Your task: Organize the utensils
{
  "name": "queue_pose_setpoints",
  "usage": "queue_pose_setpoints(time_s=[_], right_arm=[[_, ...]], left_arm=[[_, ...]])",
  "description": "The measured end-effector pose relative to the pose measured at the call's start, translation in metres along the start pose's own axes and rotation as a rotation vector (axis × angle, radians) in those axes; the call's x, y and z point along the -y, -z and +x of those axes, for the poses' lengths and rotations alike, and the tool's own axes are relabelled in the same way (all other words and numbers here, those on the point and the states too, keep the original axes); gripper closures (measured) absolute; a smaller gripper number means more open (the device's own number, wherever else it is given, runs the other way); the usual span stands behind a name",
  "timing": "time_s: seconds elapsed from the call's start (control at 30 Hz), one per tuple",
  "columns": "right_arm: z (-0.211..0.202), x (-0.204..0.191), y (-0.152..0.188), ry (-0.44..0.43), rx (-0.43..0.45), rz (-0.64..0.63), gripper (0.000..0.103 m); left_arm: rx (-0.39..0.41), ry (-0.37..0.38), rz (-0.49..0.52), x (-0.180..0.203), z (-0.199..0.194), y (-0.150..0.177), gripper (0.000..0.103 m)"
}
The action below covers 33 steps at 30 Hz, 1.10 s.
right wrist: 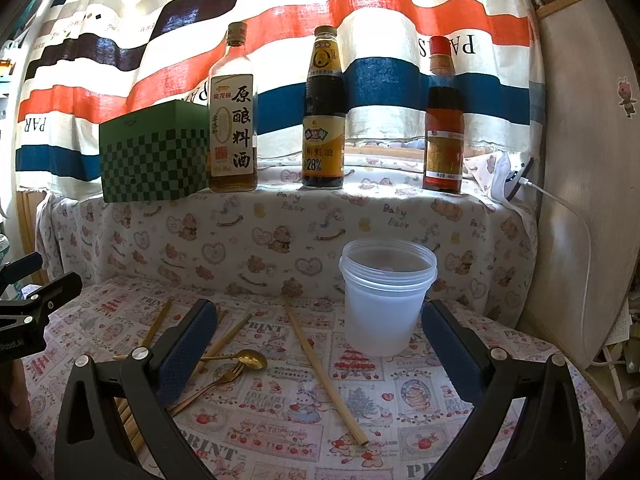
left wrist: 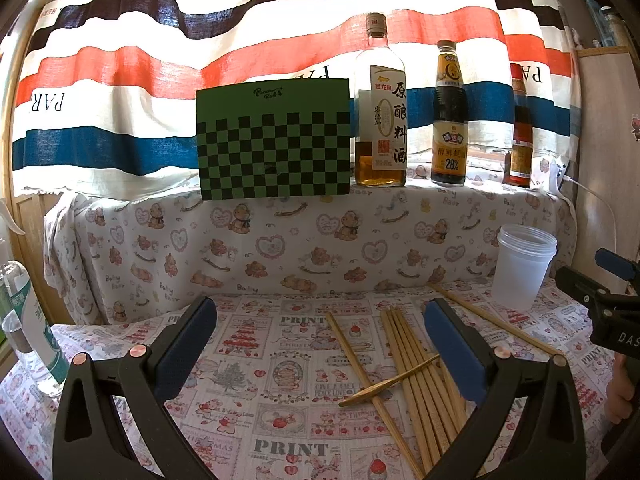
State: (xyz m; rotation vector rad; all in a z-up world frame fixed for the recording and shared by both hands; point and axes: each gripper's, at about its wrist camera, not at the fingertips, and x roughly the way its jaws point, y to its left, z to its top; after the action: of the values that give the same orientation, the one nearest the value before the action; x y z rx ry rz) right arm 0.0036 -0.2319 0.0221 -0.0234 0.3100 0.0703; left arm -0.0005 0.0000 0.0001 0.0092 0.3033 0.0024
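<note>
Several bamboo chopsticks [left wrist: 412, 376] lie in a loose pile on the patterned tablecloth, under my open left gripper [left wrist: 320, 332], whose fingers hold nothing. A gold utensil handle [left wrist: 384, 384] lies across the pile. One chopstick [left wrist: 492, 320] lies apart toward a translucent plastic cup [left wrist: 522, 266]. In the right wrist view my right gripper [right wrist: 318, 338] is open and empty above the table. The cup [right wrist: 384, 296] stands upright just ahead, near its right finger. A single chopstick [right wrist: 324, 368] lies between the fingers. A gold spoon [right wrist: 248, 359] and gold fork [right wrist: 216, 384] lie by the left finger.
A raised ledge behind holds a green checkered box [left wrist: 274, 144] and three sauce bottles [left wrist: 380, 120] [left wrist: 450, 128] [left wrist: 520, 136]. A clear bottle [left wrist: 24, 320] stands at the table's left edge. A white cable [right wrist: 576, 216] hangs at the right wall. The other gripper [left wrist: 608, 300] shows at the right.
</note>
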Motion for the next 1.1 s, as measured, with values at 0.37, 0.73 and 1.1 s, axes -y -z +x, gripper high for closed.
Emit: queue_pose_setpoints(time_s=[0.37, 0.73, 1.1], right_arm=[[0.0091, 0.0045, -0.001, -0.002, -0.004, 0.0, 0.0], [0.0083, 0.0048, -0.0009, -0.004, -0.001, 0.001, 0.0], [0.0081, 0.005, -0.001, -0.002, -0.001, -0.002, 0.0]], left_arm=[[-0.001, 0.007, -0.001, -0.0003, 0.0001, 0.0, 0.0], [0.001, 0.013, -0.009, 0.0011, -0.0005, -0.0023, 0.0], [0.002, 0.012, -0.006, 0.0009, -0.0006, -0.0022, 0.0]])
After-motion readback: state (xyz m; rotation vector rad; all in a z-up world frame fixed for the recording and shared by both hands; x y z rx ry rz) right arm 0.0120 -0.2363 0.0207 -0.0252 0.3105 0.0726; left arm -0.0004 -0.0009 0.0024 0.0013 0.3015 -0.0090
